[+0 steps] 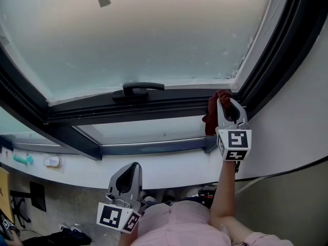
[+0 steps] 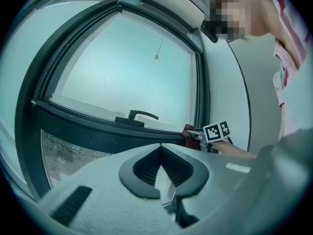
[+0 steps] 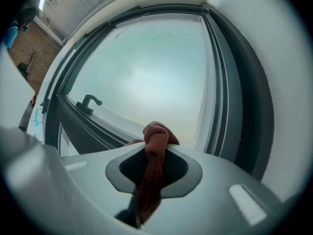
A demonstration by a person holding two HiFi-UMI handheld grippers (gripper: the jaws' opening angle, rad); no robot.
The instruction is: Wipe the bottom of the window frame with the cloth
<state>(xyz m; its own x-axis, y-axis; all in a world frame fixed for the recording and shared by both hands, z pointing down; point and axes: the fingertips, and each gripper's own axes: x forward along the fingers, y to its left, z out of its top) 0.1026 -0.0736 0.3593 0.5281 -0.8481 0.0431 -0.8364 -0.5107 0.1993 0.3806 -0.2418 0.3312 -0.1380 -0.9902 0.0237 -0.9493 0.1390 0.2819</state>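
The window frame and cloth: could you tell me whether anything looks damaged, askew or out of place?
Nothing stands out. The cloth is bunched in the right tool at the window frame's bottom right corner, and the handle lies level.

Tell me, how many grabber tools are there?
2. The left gripper sits low, jaws shut, empty. The right gripper is up at the right corner of the window frame, clamping the cloth.

Right gripper [image 3: 154,155]: jaws clamped on cloth [image 3: 157,134]
Cloth: reddish-brown, bunched above the jaws
Handle [image 3: 90,102]: on window frame [image 3: 86,125], bottom rail
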